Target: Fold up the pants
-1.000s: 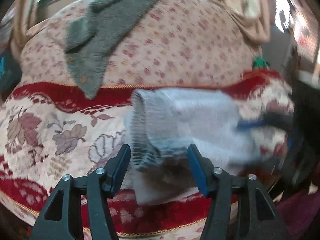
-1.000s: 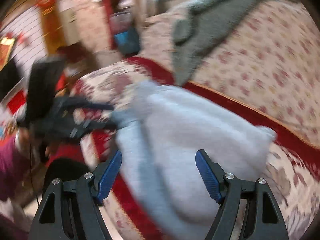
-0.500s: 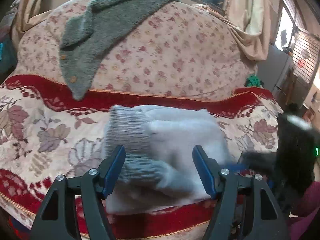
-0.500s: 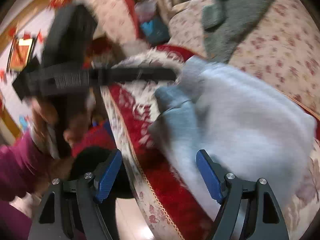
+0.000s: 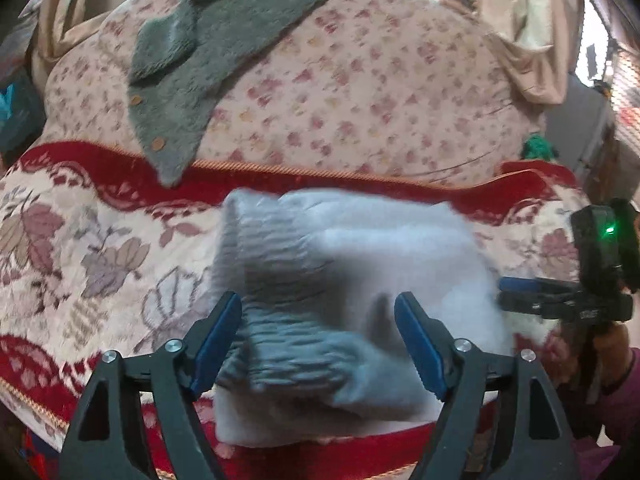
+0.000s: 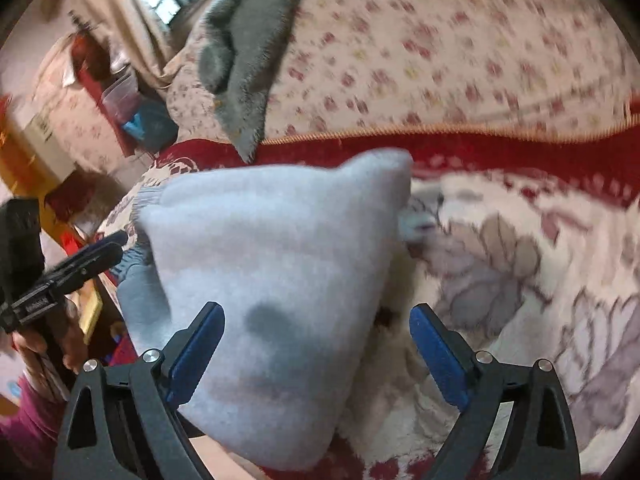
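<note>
While both sets of jaws are opening, nothing is pinched by either. The left gripper [image 5: 318, 340] is seen angled downward with its blue pads spread to either side of the ribbed waistband of the pants [image 5: 340, 280], and no pad is pressed on the cloth. The right gripper [image 6: 316, 354] is likewise tilted down; its left pad lies just beside the folded bundle, its right pad well clear over the sofa cover [image 6: 520, 260], so the pants [image 6: 272, 264] are released there too.

The light grey pants are laid as a compact folded bundle near the front edge of the seat. In the left wrist view the long axis is seen running across the picture, with the gathered waistband at the left end. In the right wrist view the bundle is seen end-on and tapering toward the near edge, the waistband only glimpsed at its far left.

Each view shows the other gripper at the bundle's side, held in a hand with a magenta sleeve [image 5: 616, 396]. A grey cardigan [image 5: 200, 60] is draped over the floral backrest [image 5: 360, 92]. The room's clutter left of the sofa is shown by the right wrist view alone.
</note>
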`<state>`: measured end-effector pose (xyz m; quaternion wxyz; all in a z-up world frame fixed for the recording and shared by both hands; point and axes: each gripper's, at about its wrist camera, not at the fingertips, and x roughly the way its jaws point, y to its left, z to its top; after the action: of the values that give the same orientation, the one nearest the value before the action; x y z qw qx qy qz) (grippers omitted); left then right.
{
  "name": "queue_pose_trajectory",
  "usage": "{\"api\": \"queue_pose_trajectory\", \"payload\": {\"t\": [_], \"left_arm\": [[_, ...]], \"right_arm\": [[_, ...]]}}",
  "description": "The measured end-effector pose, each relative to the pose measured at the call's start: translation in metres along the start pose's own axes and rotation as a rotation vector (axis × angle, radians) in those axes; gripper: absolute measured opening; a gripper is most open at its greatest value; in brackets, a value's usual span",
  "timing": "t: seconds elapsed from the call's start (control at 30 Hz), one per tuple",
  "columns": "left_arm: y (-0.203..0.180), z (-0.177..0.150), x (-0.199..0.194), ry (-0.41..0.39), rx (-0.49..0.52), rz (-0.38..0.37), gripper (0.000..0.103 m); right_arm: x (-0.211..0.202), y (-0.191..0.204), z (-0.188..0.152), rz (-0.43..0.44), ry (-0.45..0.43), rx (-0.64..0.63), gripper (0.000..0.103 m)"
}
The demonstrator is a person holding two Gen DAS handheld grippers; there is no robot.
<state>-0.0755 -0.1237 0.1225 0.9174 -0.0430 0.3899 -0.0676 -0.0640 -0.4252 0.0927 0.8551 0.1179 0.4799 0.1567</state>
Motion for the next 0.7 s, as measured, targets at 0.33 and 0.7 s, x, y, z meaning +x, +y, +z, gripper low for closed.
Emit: {"api": "queue_pose_trajectory", "payload": {"t": [0.33,0.7], "left_arm": [[0.043,-0.024,0.034,0.052,-0.104,-0.034,0.1],[0.061,-0.032,0.072,0.087,-0.203,-0.189,0.103]], "right_arm": [[0.041,-0.032,-0.002,0.185,0.059,0.207,0.103],[0.071,-0.036,-0.005,0.363,0.106,0.249,0.103]]}}
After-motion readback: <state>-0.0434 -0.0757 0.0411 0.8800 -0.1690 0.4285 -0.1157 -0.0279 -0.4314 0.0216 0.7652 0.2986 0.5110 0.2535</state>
